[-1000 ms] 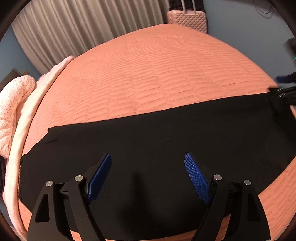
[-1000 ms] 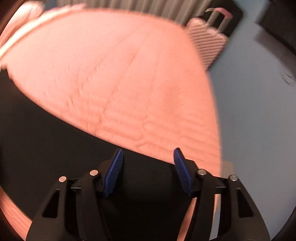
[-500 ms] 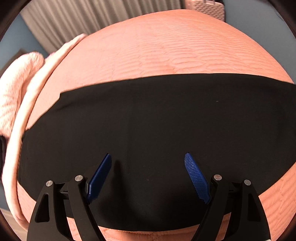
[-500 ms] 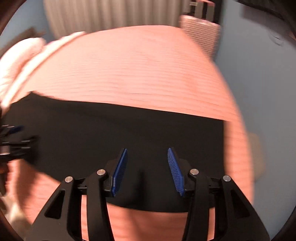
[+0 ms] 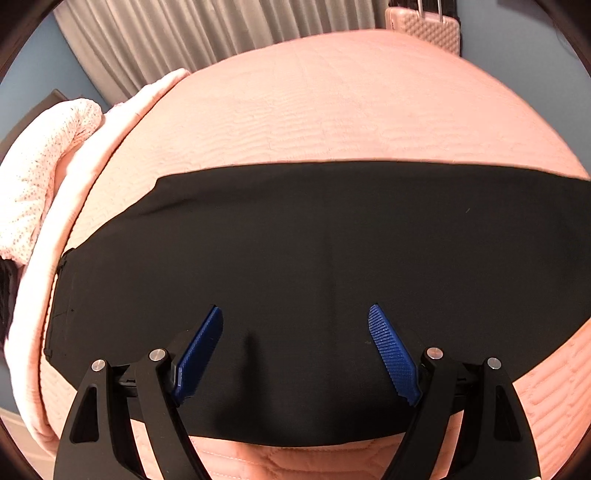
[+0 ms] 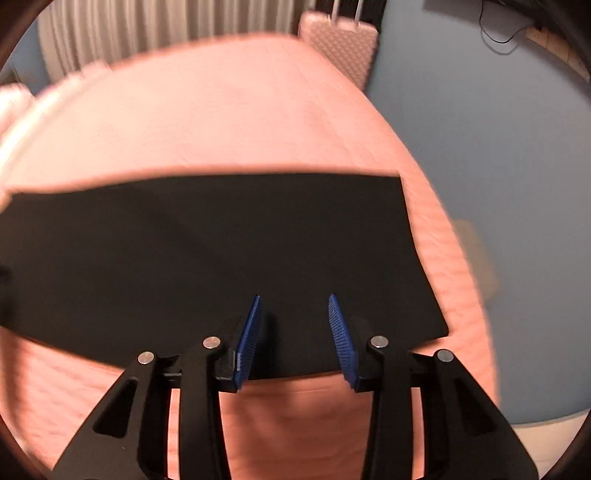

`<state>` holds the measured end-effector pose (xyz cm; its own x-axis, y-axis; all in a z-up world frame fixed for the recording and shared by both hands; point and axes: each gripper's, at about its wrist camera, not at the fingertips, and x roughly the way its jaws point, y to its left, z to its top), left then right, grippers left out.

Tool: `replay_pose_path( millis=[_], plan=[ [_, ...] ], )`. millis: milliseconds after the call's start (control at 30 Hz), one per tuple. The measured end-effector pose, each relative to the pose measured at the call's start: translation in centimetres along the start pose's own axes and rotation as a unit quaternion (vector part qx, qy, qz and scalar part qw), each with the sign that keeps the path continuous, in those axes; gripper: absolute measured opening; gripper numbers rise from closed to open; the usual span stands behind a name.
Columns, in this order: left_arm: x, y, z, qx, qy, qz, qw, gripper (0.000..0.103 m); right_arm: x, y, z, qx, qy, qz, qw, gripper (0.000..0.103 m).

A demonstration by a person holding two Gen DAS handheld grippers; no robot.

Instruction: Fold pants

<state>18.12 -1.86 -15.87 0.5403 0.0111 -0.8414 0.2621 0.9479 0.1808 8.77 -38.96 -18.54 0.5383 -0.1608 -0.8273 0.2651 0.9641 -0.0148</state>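
Black pants (image 5: 314, 258) lie flat in a long band across the salmon quilted bed (image 5: 332, 110). Their waistband end sits at the left in the left wrist view; the leg hem end (image 6: 417, 258) shows at the right in the right wrist view. My left gripper (image 5: 295, 325) hangs over the near half of the pants, open wide, nothing between its blue pads. My right gripper (image 6: 294, 306) hovers over the near edge of the pants (image 6: 207, 251) by the hem end. Its jaws are closing, with only flat cloth seen below them and the pads apart.
A pale pink blanket and a dotted pillow (image 5: 40, 173) are bunched along the bed's left side. A pink hard-shell suitcase (image 6: 341, 44) stands beyond the far right corner, in front of grey curtains (image 5: 184, 33). The blue floor (image 6: 480, 166) lies off the bed's right edge.
Both grippers have drawn back toward the near edge, so the pants now fill the middle of each view. The right gripper's jaws have narrowed and its view has rolled level.
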Motion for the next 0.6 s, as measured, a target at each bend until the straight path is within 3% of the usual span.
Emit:
replay_pose_path(
  millis=[67, 100, 133, 167, 200, 267, 300, 333, 400, 467, 600],
  plan=[
    [-0.6, -0.3, 0.1, -0.008, -0.001, -0.012, 0.9999, 0.079, 1.5, 3.4, 0.0, -0.024, 0.016, 0.056, 0.998, 0.037],
    [-1.1, -0.4, 0.2, -0.008, -0.005, -0.017, 0.9998, 0.079, 2.7, 4.0, -0.3, -0.03, 0.034, 0.064, 0.997, 0.037],
    [-1.9, -0.5, 0.2, -0.008, -0.011, -0.017, 0.9998, 0.079, 4.2, 3.9, -0.7, -0.034, 0.053, 0.053, 0.997, 0.037],
    [-2.5, -0.6, 0.3, -0.007, -0.016, -0.017, 0.9997, 0.079, 4.4, 3.3, -1.2, -0.032, 0.044, 0.059, 0.997, 0.036],
    [-3.4, -0.5, 0.3, -0.002, -0.025, -0.016, 0.9996, 0.079, 3.5, 2.1, -1.3, -0.016, 0.034, 0.06, 0.997, 0.035],
    [-4.6, -0.1, 0.5, 0.002, -0.041, -0.004, 0.9992, 0.082, 0.8, -0.6, -1.7, 0.023, 0.028, 0.008, 0.999, 0.038],
    [-5.1, 0.2, 0.5, -0.003, -0.046, -0.004, 0.9989, 0.082, -1.2, -2.7, -2.0, 0.054, 0.013, 0.005, 0.998, 0.039],
    [-5.8, 0.5, 0.5, -0.01, -0.052, -0.006, 0.9986, 0.082, -2.3, -3.7, -2.1, 0.077, 0.005, 0.006, 0.997, 0.042],
    [-7.6, 0.8, 0.5, -0.027, -0.068, -0.008, 0.9973, 0.082, -5.6, -7.1, -3.3, 0.127, -0.014, -0.014, 0.992, 0.072],
    [-9.2, 0.8, 0.5, -0.036, -0.083, -0.01, 0.9958, 0.082, -6.7, -7.5, -4.1, 0.155, -0.026, -0.018, 0.987, 0.079],
    [-12.0, 0.1, 0.2, -0.027, -0.113, 0.027, 0.9929, 0.086, -5.4, -8.8, -3.1, 0.205, -0.017, 0.028, 0.978, 0.079]
  ],
)
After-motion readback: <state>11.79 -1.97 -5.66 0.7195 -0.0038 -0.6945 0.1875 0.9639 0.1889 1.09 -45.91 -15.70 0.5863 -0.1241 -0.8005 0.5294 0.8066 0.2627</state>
